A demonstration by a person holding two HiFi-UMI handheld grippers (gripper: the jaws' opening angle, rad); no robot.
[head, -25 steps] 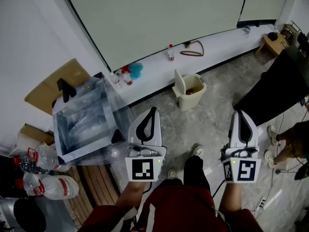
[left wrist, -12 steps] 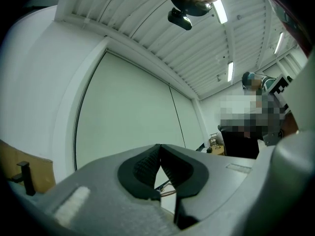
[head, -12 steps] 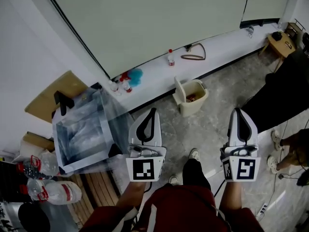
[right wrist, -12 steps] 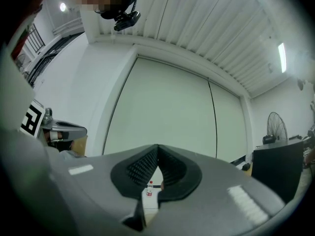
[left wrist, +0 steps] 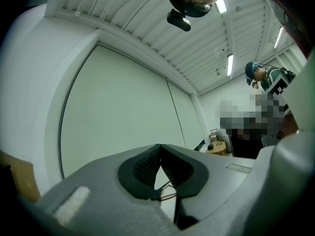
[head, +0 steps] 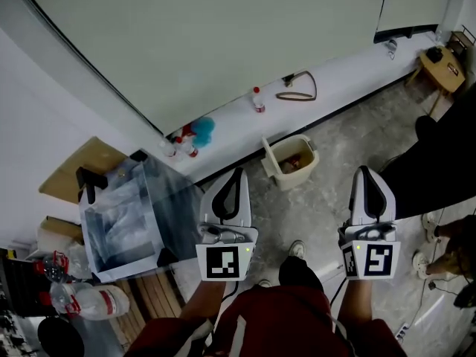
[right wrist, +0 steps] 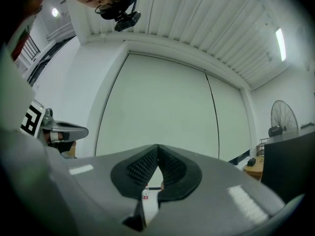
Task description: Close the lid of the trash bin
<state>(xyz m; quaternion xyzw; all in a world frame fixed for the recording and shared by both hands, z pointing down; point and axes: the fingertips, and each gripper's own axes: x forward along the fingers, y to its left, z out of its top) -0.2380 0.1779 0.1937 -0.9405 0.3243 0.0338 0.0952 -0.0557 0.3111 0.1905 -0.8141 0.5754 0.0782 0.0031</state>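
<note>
Both pairs of jaws, on our left gripper (head: 237,173) and right gripper (head: 362,171), are together, empty. We can't make out what fills the bin (head: 294,174); it stands, lid (head: 266,159) up, on the grey floor (head: 321,199) at the white ledge's (head: 342,88) edge.

Person in a dark red top (head: 282,322) with what looks like a white stripe, dark trousers (head: 297,271), a pale shoe (head: 297,248). The left gripper (head: 237,172) and right gripper (head: 363,171) have white shells, black pads and black-and-white marker cubes (head: 223,261).
</note>
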